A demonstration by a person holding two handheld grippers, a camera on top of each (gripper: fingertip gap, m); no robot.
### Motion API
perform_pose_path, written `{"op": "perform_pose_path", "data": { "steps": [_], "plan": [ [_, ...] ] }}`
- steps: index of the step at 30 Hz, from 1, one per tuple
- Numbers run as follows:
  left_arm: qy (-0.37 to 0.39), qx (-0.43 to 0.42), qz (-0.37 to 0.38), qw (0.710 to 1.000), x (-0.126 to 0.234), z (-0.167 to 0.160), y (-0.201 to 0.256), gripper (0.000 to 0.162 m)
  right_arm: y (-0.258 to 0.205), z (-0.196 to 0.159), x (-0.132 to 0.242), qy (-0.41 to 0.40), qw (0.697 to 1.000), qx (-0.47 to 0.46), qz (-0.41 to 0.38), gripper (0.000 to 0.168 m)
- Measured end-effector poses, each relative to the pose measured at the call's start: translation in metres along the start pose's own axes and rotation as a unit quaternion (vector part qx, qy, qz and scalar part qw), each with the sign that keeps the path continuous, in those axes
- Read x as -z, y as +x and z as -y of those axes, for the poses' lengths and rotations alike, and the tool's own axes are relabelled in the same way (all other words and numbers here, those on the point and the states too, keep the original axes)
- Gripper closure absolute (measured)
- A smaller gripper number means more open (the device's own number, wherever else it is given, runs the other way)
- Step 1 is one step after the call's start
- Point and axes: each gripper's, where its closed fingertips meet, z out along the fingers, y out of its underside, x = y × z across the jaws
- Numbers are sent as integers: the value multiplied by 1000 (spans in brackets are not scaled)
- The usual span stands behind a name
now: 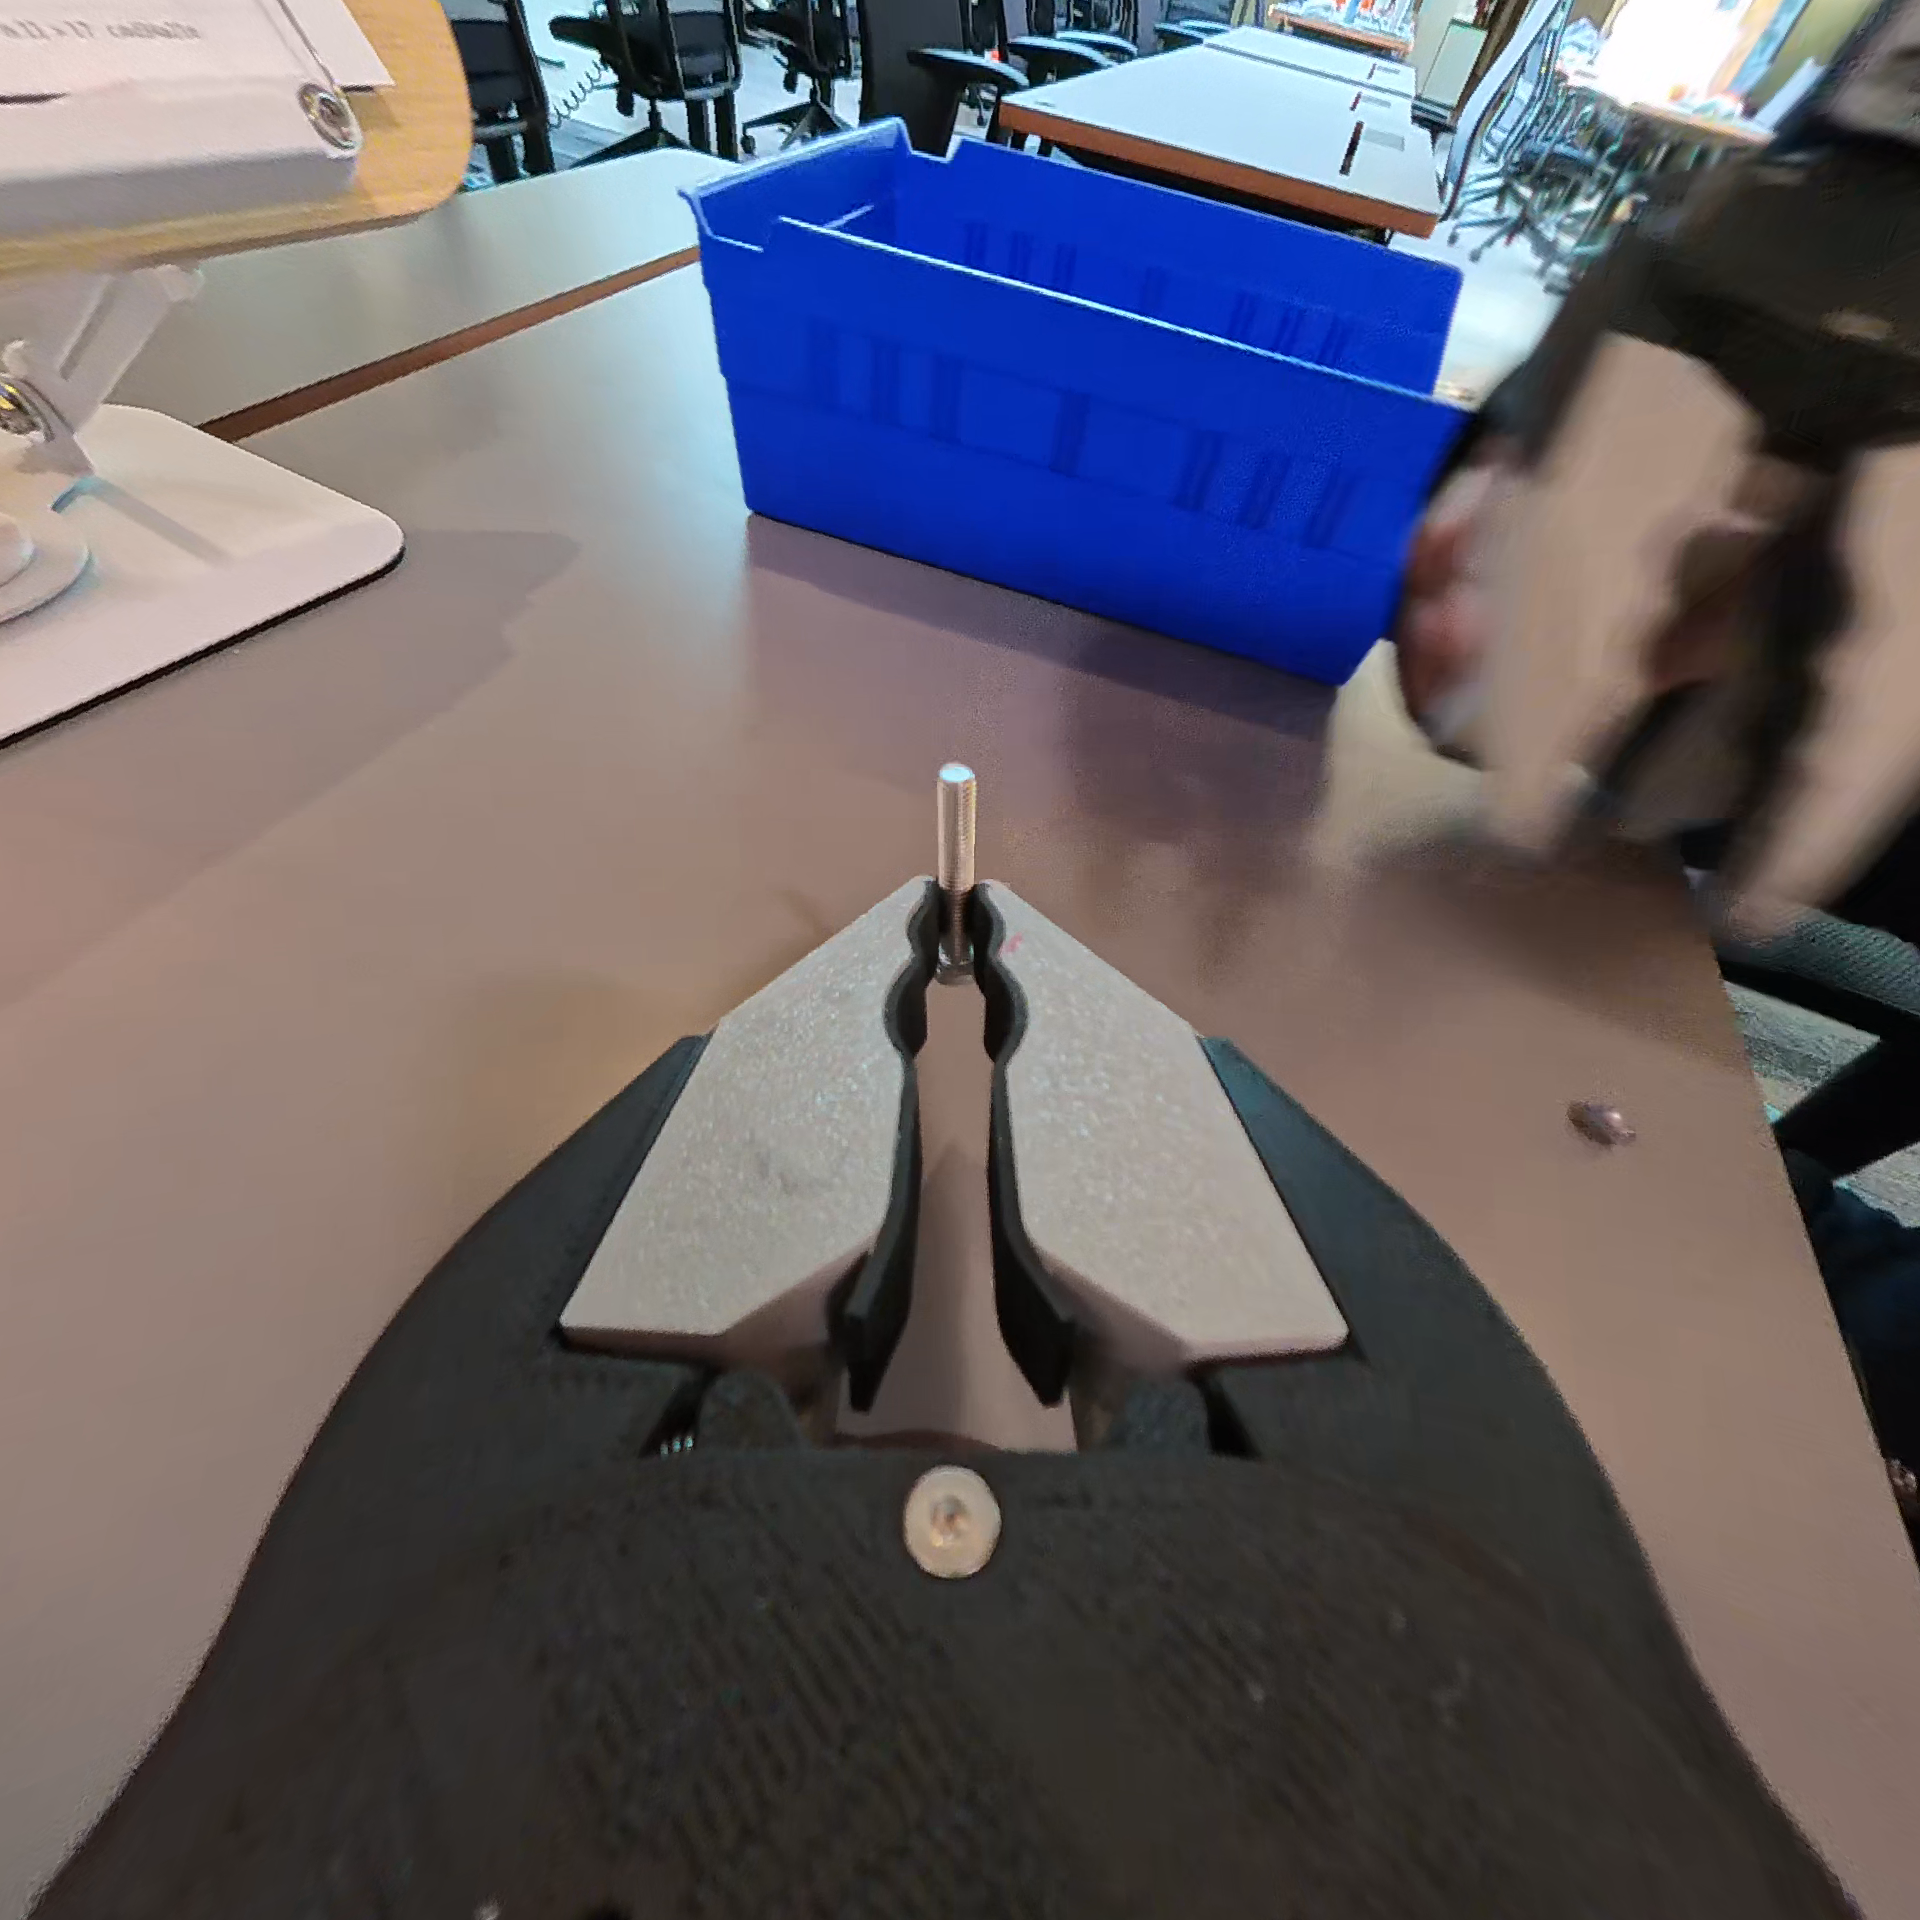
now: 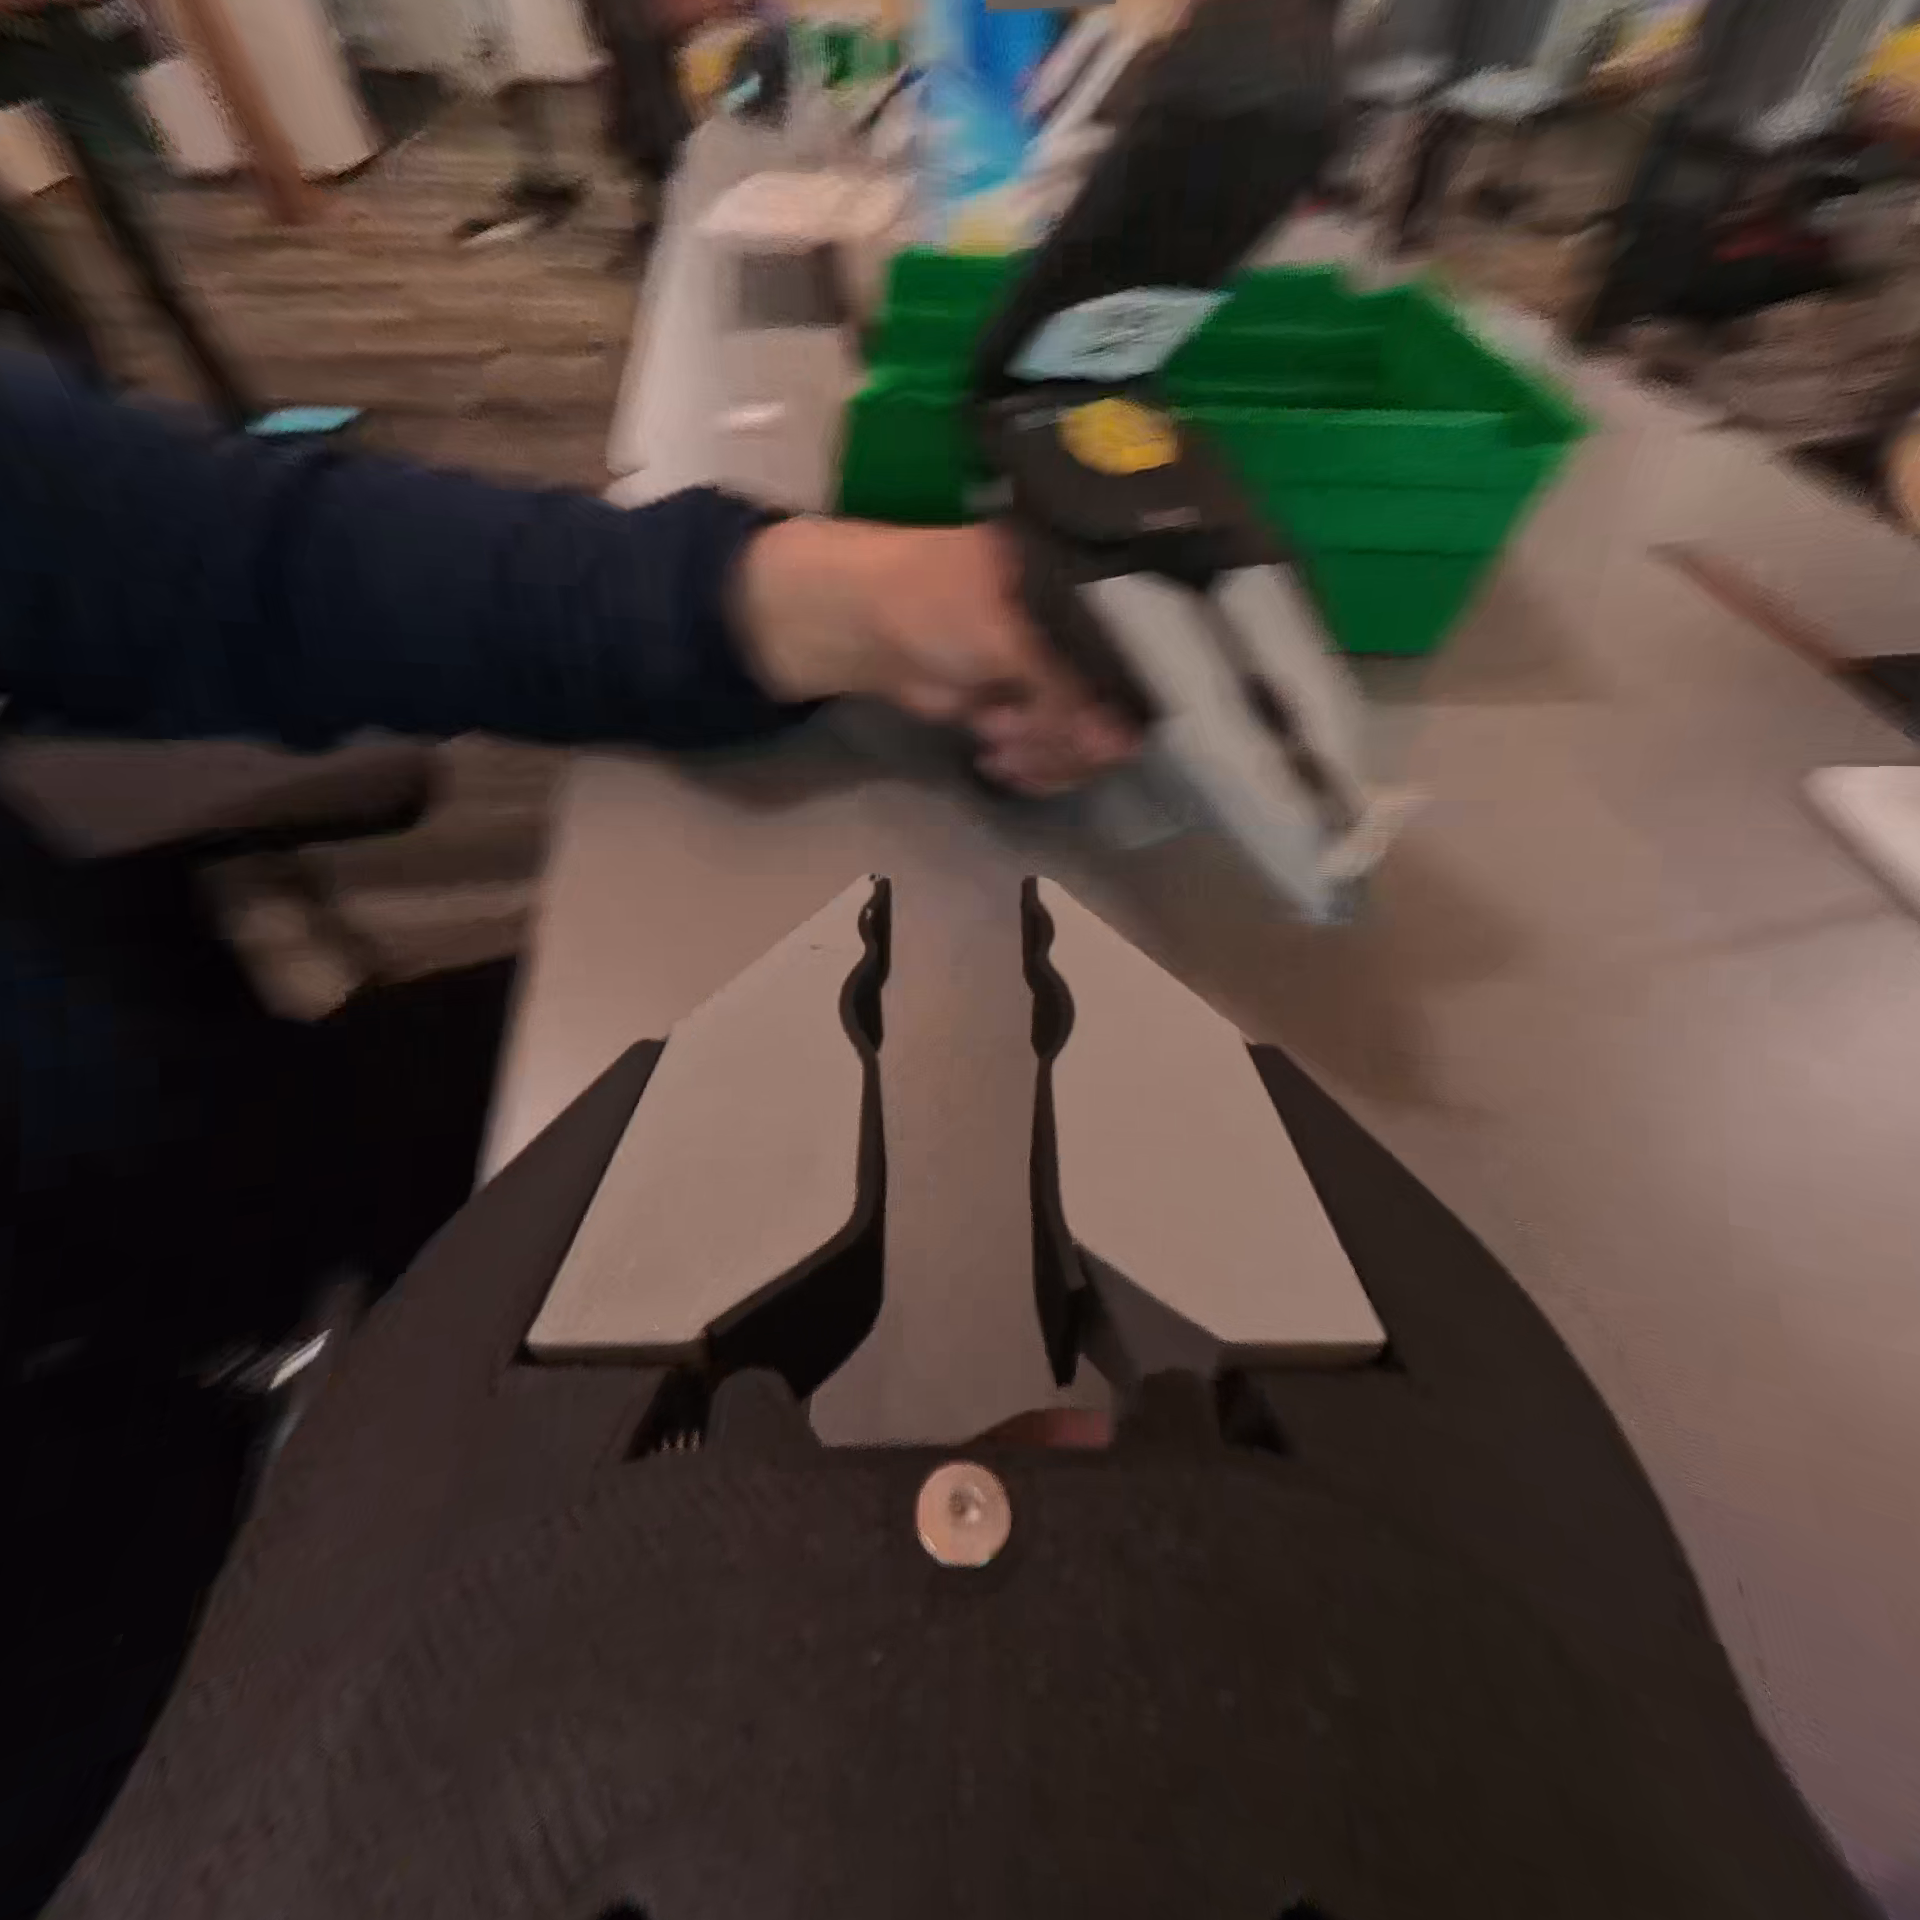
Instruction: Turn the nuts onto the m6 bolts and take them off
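My left gripper (image 1: 955,902) is shut on a silver bolt (image 1: 954,821). The bolt stands upright between the fingertips, threaded end up, head down between the pads. No nut is on the threads that show. A small dark nut (image 1: 1601,1123) lies on the table at the right. My right gripper (image 2: 954,902) is open and empty above the table; its view is blurred. In the left wrist view the right gripper and the hand holding it (image 1: 1621,623) show blurred at the right. In the right wrist view the left gripper (image 2: 1247,686) shows ahead, held by a hand with a dark sleeve.
A blue bin (image 1: 1070,416) stands on the brown table (image 1: 520,831) behind the bolt. A white stand base (image 1: 187,551) is at the left. A green bin (image 2: 1382,468) stands beyond the left gripper. The table edge runs along the right. The gap from one gripper's tips to the other's is roughly 11 cm.
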Motion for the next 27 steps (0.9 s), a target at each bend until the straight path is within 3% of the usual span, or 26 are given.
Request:
{"op": "perform_pose_path", "data": {
  "steps": [3,6,11,17,19,27],
  "plan": [
    [-5,6,8,1000,0,-2,-4,159,-64,-37,5,-98,993,45,53,143],
    [-12,-4,5,1000,-2,-3,-1,159,-71,-82,12,-193,978,73,26,143],
    [-12,-9,2,1000,-1,-3,2,159,-81,-94,26,-206,976,35,58,151],
    [-7,-3,-5,1000,-1,-2,2,159,-77,-107,15,-232,971,39,53,148],
    [-6,-6,-7,1000,-1,-2,3,159,-75,-105,11,-226,972,40,56,160],
    [6,-35,-25,999,-1,2,12,159,5,-100,-9,-249,967,21,-50,160]
  ]
}}
